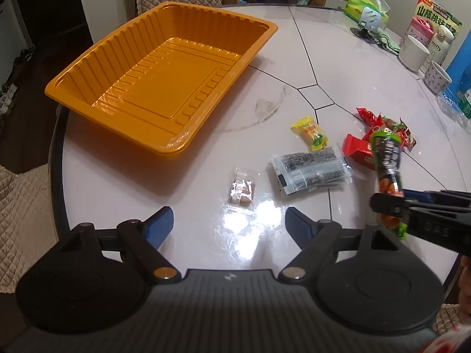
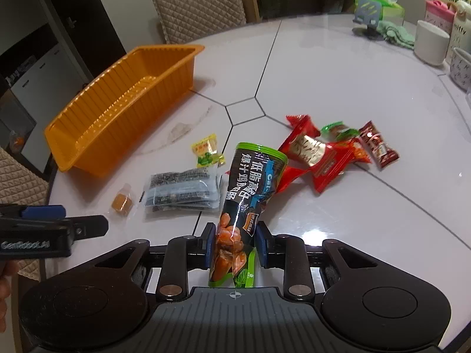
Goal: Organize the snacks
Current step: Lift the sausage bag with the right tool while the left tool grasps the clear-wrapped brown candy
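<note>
My right gripper (image 2: 234, 245) is shut on a black-and-green chicken snack pack (image 2: 250, 182) and holds it above the table; the pack also shows in the left wrist view (image 1: 387, 158). My left gripper (image 1: 229, 223) is open and empty, low over the table near a small clear-wrapped brown candy (image 1: 241, 189). An empty orange tray (image 1: 164, 82) sits at the far left, also in the right wrist view (image 2: 117, 111). On the table lie a seaweed pack (image 1: 309, 173), a yellow candy (image 1: 310, 132) and a pile of red wrapped snacks (image 2: 326, 153).
White cups (image 1: 413, 51), a pink bottle, a tissue pack (image 1: 366, 7) and a snack box stand at the table's far right. Quilted chairs (image 2: 197, 3) stand behind and left of the round white table (image 1: 294, 58).
</note>
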Demonstrator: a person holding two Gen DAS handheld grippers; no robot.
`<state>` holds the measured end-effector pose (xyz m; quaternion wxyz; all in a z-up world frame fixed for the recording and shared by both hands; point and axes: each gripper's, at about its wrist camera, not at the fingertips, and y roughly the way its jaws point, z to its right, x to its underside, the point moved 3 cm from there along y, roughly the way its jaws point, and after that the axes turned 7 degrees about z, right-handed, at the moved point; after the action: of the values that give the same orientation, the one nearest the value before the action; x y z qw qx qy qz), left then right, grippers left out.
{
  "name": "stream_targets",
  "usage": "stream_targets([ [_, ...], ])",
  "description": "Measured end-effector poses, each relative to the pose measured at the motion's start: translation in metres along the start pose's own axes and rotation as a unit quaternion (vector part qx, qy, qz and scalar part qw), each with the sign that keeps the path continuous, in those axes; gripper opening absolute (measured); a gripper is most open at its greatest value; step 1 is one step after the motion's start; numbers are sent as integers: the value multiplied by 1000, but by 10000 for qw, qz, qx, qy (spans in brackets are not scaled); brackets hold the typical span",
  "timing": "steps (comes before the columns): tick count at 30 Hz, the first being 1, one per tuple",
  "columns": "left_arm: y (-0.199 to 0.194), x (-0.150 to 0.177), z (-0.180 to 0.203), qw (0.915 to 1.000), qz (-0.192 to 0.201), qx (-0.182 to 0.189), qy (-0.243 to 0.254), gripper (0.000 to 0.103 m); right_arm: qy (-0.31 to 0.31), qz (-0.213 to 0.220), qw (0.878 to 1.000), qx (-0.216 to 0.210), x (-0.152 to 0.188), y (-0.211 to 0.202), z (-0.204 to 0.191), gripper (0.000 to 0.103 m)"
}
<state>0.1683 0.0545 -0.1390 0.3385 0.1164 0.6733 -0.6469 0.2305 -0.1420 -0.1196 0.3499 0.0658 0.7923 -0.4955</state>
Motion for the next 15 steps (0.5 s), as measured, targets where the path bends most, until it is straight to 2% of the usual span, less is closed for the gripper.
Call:
stream_targets([
  [4,6,-2,3,9999,72,31,132,69,12,125,9999,37,-5,-10,4,29],
  [9,19,-2,10,9987,177,71,480,43,93,184,9997,107,-10,-17,15,29],
  [15,33,-5,10,9988,132,105,451,38,143,195,9996,128,-15,-22,26,29],
])
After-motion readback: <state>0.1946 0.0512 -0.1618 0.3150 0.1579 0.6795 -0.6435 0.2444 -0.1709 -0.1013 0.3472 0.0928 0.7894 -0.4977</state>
